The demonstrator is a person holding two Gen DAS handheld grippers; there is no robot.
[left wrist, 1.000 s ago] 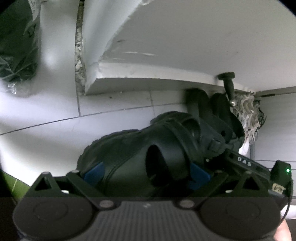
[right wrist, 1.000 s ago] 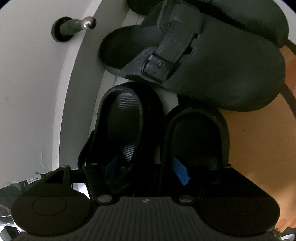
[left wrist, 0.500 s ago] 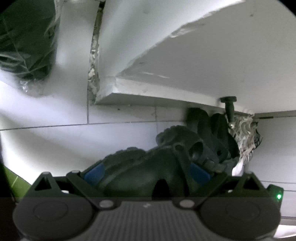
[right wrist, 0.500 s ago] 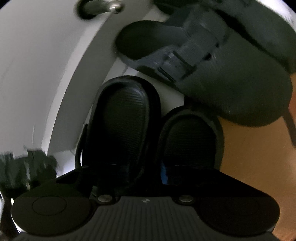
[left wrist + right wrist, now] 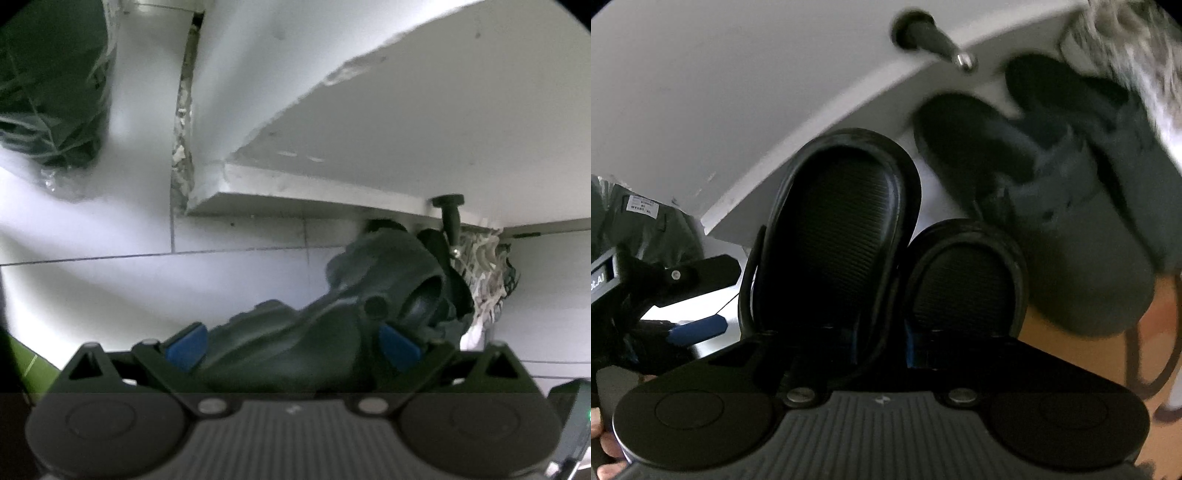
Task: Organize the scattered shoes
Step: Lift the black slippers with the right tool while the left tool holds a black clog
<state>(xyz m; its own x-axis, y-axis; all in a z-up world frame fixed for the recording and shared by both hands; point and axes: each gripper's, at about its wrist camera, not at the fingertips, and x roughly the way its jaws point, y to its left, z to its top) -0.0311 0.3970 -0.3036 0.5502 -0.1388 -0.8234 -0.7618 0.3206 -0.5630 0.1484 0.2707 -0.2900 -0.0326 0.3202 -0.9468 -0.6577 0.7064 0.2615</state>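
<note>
The left tongs pinch a dark clog between their blue pads, holding it over the white tiled floor just in front of a white wall ledge. A black doorstop juts from that ledge (a pale woven mat lies beneath it). The right tongs are pressed together on the adjoining inner rims of a pair of black slippers, which sit side by side with ribbed insoles facing the camera. Beyond them another grey clog with a strap lies on the floor, partly over an orange surface. A green plastic-wrapped bundle sits well apart to the left.
</note>
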